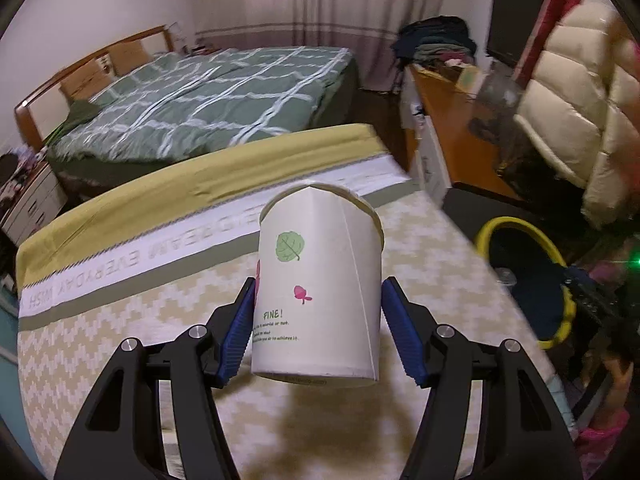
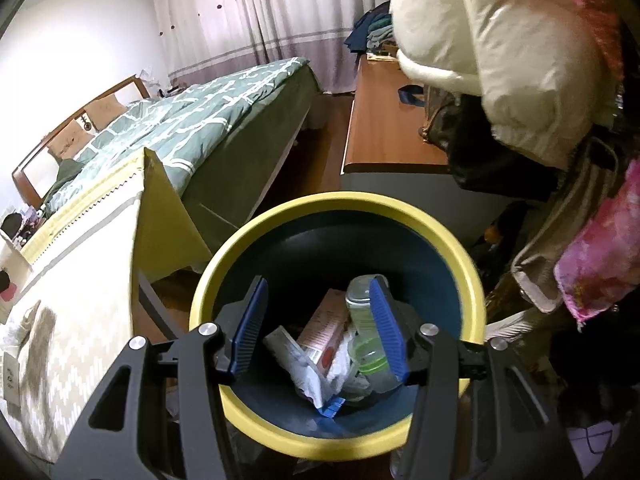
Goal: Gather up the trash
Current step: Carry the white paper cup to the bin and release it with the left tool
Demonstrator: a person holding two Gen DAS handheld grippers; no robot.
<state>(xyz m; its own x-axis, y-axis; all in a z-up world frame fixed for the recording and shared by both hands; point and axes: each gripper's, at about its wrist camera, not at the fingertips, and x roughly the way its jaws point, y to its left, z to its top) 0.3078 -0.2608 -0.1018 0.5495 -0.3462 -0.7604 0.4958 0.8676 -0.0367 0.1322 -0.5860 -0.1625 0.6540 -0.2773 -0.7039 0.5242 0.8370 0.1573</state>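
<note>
Clamping the paper cup [image 1: 318, 288] above the patterned surface [image 1: 120, 320], the left claw [image 1: 318, 312] could crush or drop it before reaching the bin [image 2: 340, 208]; the right claw [image 2: 320, 328] hangs apart, empty, over it.

I see a wooden-framed bed with a green checked quilt [image 1: 208, 96], pale spotted curtains [image 2: 248, 12], and a cream puffer jacket [image 2: 500, 40] above an orange-brown desk [image 2: 384, 128].

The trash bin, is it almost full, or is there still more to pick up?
Not full. The bin already holds a bottle, a wrapper and a pink box. The left claw grips a paper cup above the table; it still needs dropping in. The right claw hangs open over the bin.
</note>
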